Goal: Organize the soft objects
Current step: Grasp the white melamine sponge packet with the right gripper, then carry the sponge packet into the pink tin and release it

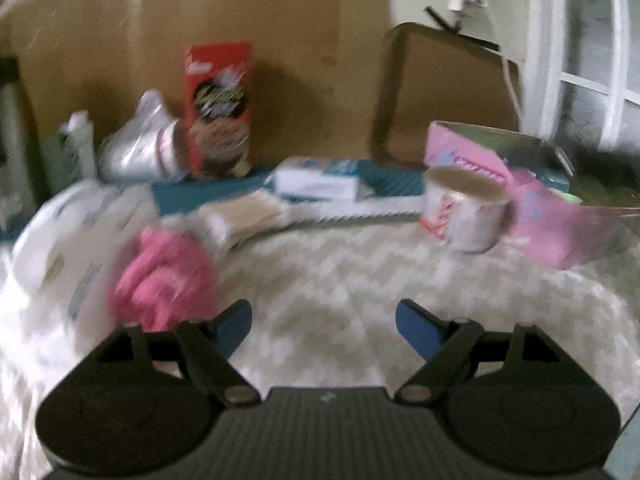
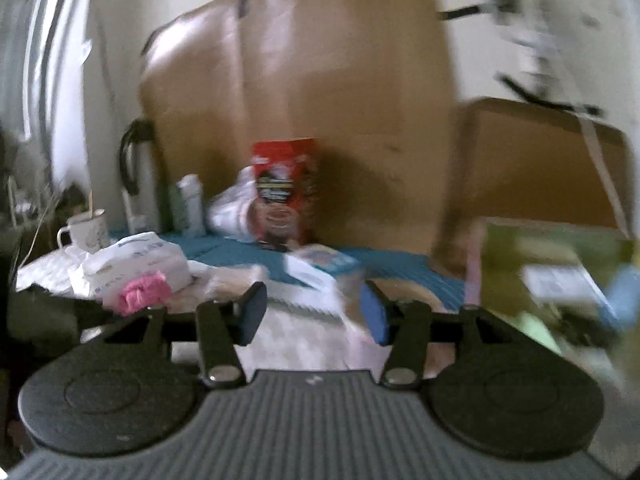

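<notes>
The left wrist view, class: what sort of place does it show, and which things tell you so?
Probably a lived-in room at home, used partly for storage: a patterned bedspread, a big cardboard box against the wall, a red cereal box, and a white-framed window.

pink cloth point(image 1: 164, 276), red carton point(image 1: 219, 108), teal mat point(image 2: 240, 250)

Both views are dim, soft and smeared by motion blur; daylight enters through the white window point(image 1: 592, 60), washing out its panes. The red box point(image 1: 218, 108) casts a shadow on the cardboard point(image 1: 280, 20) behind. Fisheye bends edges, corners darken
</notes>
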Demonstrator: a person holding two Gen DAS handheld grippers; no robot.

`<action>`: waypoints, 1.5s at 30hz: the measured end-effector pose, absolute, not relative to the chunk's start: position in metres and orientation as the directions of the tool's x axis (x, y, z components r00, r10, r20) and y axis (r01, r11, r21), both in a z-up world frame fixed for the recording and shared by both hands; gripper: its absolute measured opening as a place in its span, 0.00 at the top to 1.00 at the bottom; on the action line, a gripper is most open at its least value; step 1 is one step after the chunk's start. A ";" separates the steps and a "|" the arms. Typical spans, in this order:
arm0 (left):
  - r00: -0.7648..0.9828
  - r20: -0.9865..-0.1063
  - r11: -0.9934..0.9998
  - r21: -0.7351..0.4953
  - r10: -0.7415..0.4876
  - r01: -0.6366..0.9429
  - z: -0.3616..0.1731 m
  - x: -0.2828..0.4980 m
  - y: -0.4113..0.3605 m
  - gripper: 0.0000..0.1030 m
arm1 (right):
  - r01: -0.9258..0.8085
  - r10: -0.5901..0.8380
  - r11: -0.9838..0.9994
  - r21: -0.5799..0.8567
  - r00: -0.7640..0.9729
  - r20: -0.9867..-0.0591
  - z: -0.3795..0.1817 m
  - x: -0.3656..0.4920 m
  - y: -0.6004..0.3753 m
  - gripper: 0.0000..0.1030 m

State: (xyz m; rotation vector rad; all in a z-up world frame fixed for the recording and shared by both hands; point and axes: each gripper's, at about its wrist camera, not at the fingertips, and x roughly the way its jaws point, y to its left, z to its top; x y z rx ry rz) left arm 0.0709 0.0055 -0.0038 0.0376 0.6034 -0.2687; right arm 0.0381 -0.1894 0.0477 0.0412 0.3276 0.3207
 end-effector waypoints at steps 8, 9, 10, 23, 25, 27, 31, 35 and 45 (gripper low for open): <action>0.798 -0.487 0.934 -0.193 -0.357 0.300 -0.003 0.067 0.029 0.17 | -0.386 0.342 0.921 0.046 0.750 -0.566 0.091 0.198 -0.119 0.07; 0.803 -0.475 0.933 -0.199 -0.360 0.300 -0.003 0.065 0.031 0.17 | -0.369 0.311 0.929 0.031 0.732 -0.606 0.090 0.217 -0.112 0.06; 0.808 -0.461 0.930 -0.208 -0.367 0.303 -0.002 0.063 0.033 0.16 | -0.369 0.275 0.930 -0.001 0.696 -0.664 0.088 0.241 -0.103 0.06; 0.820 -0.390 0.899 -0.308 -0.418 0.312 -0.002 0.062 0.048 0.15 | -0.541 0.029 0.810 -0.229 0.426 -0.904 0.014 0.321 -0.058 0.29; 0.825 -0.383 0.900 -0.300 -0.416 0.315 -0.002 0.060 0.047 0.15 | -0.533 0.072 0.827 -0.182 0.421 -0.904 0.017 0.322 -0.060 0.32; 0.828 -0.382 0.902 -0.298 -0.411 0.311 -0.002 0.060 0.047 0.15 | -0.526 0.068 0.827 -0.197 0.441 -0.895 0.021 0.315 -0.059 0.32; 0.829 -0.371 0.895 -0.327 -0.418 0.305 -0.001 0.061 0.054 0.15 | -0.520 0.111 0.831 -0.196 0.502 -0.858 0.049 0.291 -0.058 0.32; 0.832 -0.351 0.875 -0.390 -0.430 0.288 -0.001 0.062 0.068 0.15 | -0.558 0.197 0.808 -0.186 0.554 -0.809 0.082 0.234 -0.063 0.31; 0.806 -0.419 0.897 -0.335 -0.417 0.290 0.004 0.060 0.051 0.20 | -0.603 0.282 0.776 -0.186 0.595 -0.753 0.063 0.034 -0.124 0.29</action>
